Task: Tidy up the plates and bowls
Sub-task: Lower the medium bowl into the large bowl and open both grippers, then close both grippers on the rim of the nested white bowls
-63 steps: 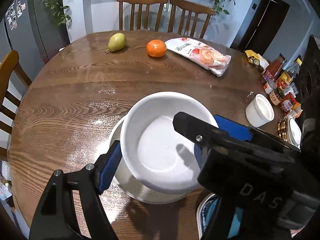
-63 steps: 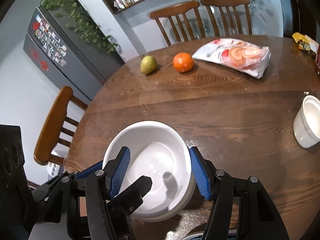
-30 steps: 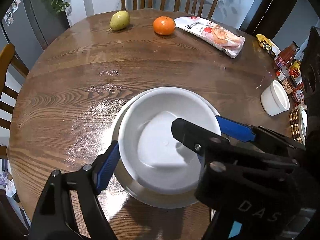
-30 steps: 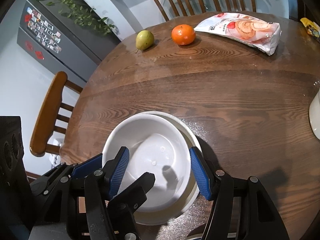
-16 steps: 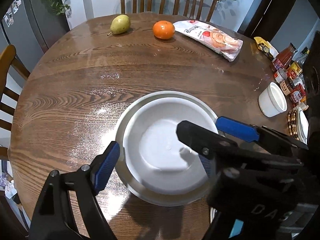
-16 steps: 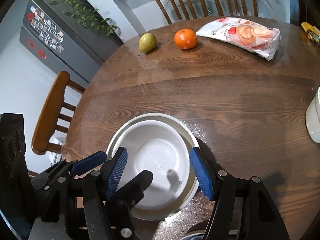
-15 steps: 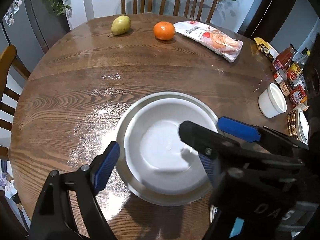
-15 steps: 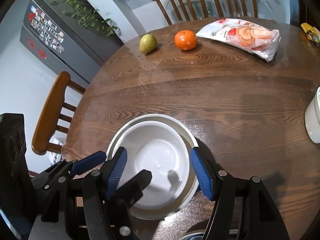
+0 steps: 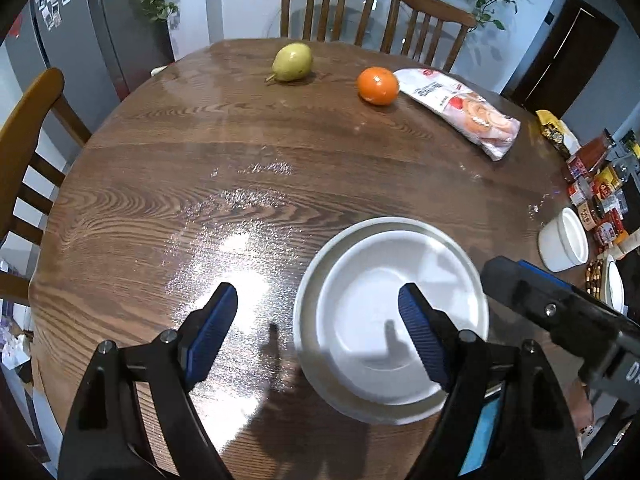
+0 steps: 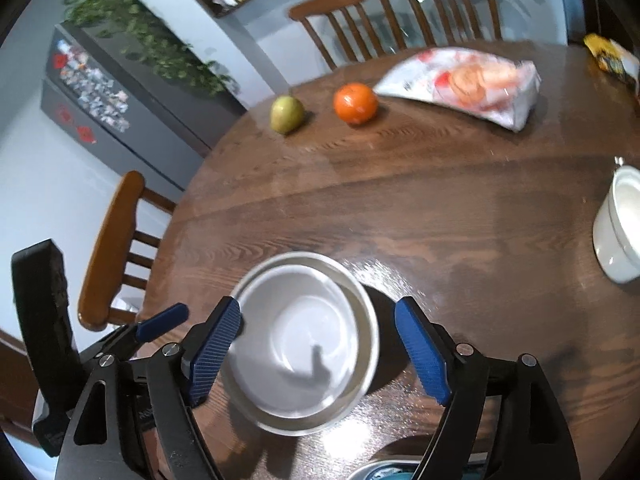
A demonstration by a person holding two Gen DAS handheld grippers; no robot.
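Flanking stacked bowls (image 9: 390,312): pear (image 9: 292,62), orange (image 9: 378,85)

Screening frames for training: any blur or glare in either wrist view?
Left wrist: sharp, strong glare patch on the table left of the bowls. Right wrist: motion blur throughout, worst on the snack bag; only faint glare beside the bowls.

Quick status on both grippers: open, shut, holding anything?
Left gripper: open, holding nothing; the stacked white bowls sit off to its side.
Right gripper: jaws opening around the bowls, not gripping.
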